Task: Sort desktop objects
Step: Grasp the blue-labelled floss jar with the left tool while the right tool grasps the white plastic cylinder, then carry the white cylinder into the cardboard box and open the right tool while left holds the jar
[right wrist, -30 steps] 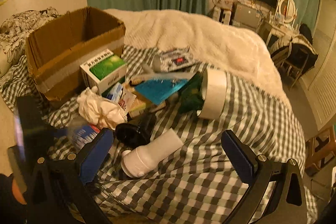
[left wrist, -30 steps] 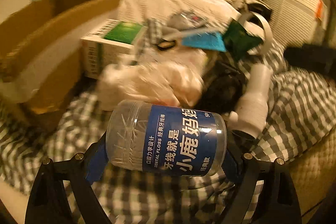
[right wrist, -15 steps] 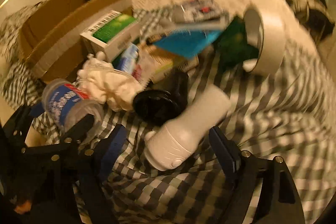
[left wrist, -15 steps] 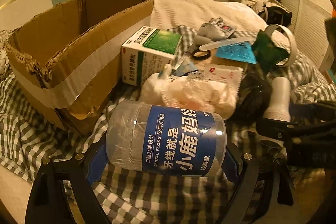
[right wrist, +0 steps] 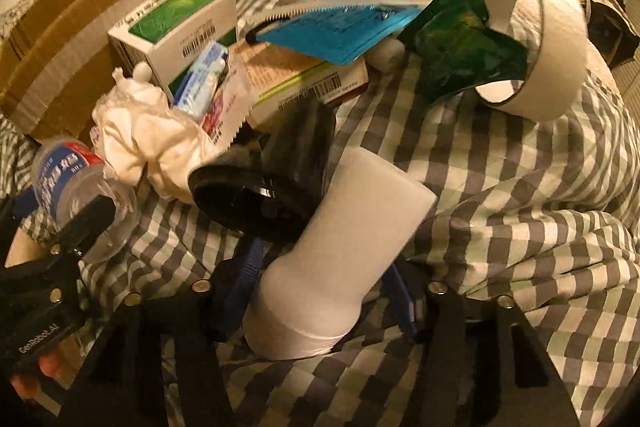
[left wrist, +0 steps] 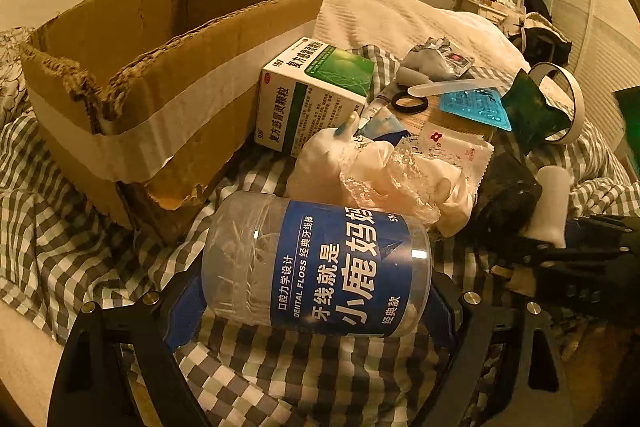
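Down onto the checked bedspread (right wrist: 520, 163) has come the right gripper (right wrist: 320, 291), whose fingers (right wrist: 236, 291), spread wide a second ago, have just been closing around a white plastic bottle (right wrist: 340, 251); the bottle lies between them, its cap end nearest the camera, though whether the blue pads already press its sides cannot be told. Just beyond the fingers on the left, a black jar (right wrist: 272, 187) lies on its side against the bottle, with a crumpled white lace cloth (right wrist: 148, 135) past it. Farther ahead sit a green-topped medicine box (right wrist: 176, 23), a blue blister pack (right wrist: 332, 31) and a white tape roll (right wrist: 544, 39).

The left gripper (left wrist: 312, 291) pinches a clear dental floss jar (left wrist: 316, 267) with a blue label crosswise between its fingers (left wrist: 182, 311), held above the bedspread as before. Ahead of those fingers to the left stands an open cardboard box (left wrist: 160, 87), taped around its side; the medicine box stands beside it.
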